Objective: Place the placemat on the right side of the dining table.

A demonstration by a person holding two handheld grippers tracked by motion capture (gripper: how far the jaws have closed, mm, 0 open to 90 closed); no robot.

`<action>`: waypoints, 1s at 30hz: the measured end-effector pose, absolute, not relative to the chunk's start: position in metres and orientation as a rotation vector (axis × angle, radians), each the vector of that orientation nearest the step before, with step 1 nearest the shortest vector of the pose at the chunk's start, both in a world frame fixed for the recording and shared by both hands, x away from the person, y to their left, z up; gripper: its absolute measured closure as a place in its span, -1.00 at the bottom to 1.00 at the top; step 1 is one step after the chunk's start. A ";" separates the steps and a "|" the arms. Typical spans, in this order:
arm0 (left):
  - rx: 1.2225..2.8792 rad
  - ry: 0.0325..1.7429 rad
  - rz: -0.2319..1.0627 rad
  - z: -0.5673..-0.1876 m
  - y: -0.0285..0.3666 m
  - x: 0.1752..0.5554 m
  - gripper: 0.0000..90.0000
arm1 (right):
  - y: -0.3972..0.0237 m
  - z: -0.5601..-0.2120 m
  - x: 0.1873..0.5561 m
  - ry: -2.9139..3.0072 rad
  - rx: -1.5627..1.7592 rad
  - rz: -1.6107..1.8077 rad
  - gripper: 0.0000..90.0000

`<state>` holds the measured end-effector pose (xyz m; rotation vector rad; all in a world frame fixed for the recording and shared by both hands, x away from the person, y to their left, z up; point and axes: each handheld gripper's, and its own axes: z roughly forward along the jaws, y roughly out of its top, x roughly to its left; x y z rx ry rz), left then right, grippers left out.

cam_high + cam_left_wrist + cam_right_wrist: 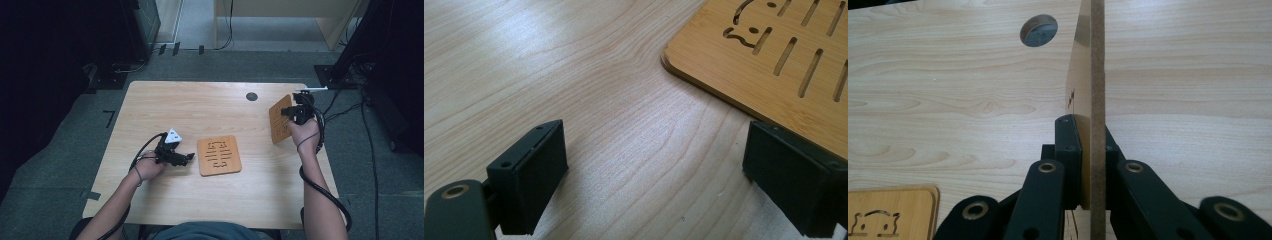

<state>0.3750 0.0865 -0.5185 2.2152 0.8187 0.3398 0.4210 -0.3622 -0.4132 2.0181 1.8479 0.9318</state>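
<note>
Left gripper (189,157) rests low over the wooden table (165,107), at about eight o'clock from the table's middle, held by the person's left hand (148,167). Its jaws stand wide apart with nothing between them; in the left gripper view the left gripper (659,170) shows bare tabletop (574,75) in the gap. Just beyond its jaws, toward three o'clock in the high view, a bamboo trivet (218,155) lies flat near the table's middle. In the left gripper view the corner of this flat bamboo trivet (744,75) sits at one o'clock, its slots and a small animal-face cutout plain to see, and one jaw tip stands right by its near edge.

Right gripper (286,112) is farther off, at about two o'clock near the table's right edge, gripped by the right hand (305,132). Its jaws are clamped on a second bamboo trivet (280,125), lifted and tilted up on edge. In the right gripper view the right gripper (1091,145) pinches this board (1096,70), seen edge-on and running straight up toward twelve o'clock.

Farthest, a round cable hole (252,96) sits near the table's far edge; in the right gripper view it (1038,31) lies at eleven o'clock.
</note>
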 end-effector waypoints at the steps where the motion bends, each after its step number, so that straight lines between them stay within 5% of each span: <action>1: 2.216 0.819 0.339 -0.518 0.087 0.375 -0.79 | -0.363 -0.414 0.421 1.849 2.026 0.935 0.94; 30: 2.211 0.820 0.338 -0.519 0.086 0.375 -0.79 | -0.370 -0.425 0.425 1.893 2.070 0.870 0.84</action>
